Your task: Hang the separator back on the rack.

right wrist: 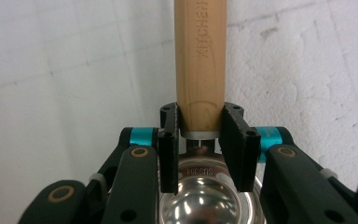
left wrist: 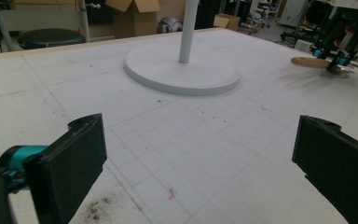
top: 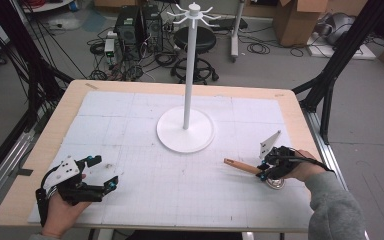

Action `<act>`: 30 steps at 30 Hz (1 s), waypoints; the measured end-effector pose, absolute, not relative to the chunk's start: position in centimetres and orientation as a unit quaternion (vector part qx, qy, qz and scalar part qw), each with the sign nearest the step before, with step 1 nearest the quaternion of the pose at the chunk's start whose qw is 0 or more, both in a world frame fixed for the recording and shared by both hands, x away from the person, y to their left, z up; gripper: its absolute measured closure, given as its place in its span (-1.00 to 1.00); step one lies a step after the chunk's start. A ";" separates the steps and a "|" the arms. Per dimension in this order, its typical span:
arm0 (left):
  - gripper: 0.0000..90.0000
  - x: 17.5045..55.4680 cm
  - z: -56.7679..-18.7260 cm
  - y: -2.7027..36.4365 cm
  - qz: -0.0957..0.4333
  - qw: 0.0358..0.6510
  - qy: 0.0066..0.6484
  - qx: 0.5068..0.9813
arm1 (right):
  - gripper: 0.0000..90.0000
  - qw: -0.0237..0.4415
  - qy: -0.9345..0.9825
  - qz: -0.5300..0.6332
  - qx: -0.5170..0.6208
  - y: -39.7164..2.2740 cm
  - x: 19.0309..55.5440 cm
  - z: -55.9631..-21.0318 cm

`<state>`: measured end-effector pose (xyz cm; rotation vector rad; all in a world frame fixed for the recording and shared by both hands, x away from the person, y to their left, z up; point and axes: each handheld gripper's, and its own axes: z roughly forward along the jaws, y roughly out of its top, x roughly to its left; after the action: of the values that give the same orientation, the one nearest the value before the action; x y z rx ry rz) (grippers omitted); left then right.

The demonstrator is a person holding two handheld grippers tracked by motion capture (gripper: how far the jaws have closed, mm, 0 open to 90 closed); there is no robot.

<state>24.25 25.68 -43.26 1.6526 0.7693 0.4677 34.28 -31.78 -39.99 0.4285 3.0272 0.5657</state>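
Observation:
A utensil with a wooden handle (top: 240, 166) and a round steel bowl (top: 276, 184) lies on the white gridded mat at the right. My right gripper (top: 263, 171) is shut on the handle where it meets the bowl. In the right gripper view both pads (right wrist: 168, 135) press the handle (right wrist: 200, 56) from either side, with the bowl (right wrist: 205, 196) under the jaws. My left gripper (top: 105, 171) rests at the front left of the mat, open and with nothing in it. Its jaws stand wide apart in the left gripper view (left wrist: 201, 135), where the utensil (left wrist: 310, 62) lies far off to the right.
A tall white stand with a round base (top: 186, 130) and hook arms at the top (top: 194, 12) stands on the middle of the mat. A wooden table edge (top: 300, 125) borders the mat. A stool (top: 195, 42), cables and boxes lie beyond the table.

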 end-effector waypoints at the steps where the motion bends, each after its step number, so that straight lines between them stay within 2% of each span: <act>1: -0.92 24.3 -43.3 25.7 0.201 0.589 0.330 0.710 | 0.55 0.018 0.972 0.186 0.139 -31.8 34.3 -39.9; 30: -0.92 24.4 -43.2 25.5 0.200 0.590 0.329 0.710 | 0.55 0.035 0.934 0.316 0.165 -32.6 33.6 -36.9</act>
<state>24.39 25.55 -43.21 1.6527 0.7667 0.4661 33.63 -32.59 -36.85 0.5086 2.8687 0.9714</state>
